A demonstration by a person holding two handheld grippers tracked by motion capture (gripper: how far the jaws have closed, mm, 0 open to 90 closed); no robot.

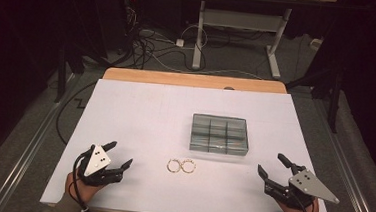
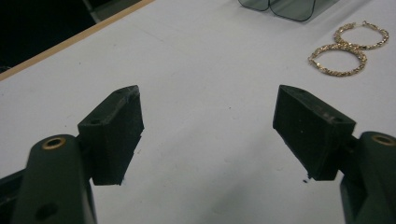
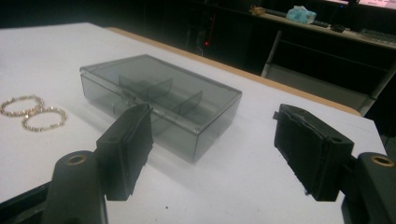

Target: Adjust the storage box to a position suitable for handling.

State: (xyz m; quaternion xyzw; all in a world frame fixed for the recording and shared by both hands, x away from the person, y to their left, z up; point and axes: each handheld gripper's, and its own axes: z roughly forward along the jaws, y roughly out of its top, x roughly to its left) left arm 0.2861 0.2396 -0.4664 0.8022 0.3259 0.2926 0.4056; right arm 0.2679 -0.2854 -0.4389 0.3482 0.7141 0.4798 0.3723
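Two gold hoop earrings lie side by side on the white table, touching each other, just in front of a smoky clear plastic box with a shut lid and inner dividers. My left gripper rests near the front left of the table, open and holding nothing; the earrings lie ahead to its right. At the front right, my right gripper stands open too, nothing between its fingers, pointing toward the box with the earrings off to its left.
The white sheet covers a wooden tabletop whose far edge shows. Beyond it are cables on the floor and a white desk frame. Dark surroundings flank both sides.
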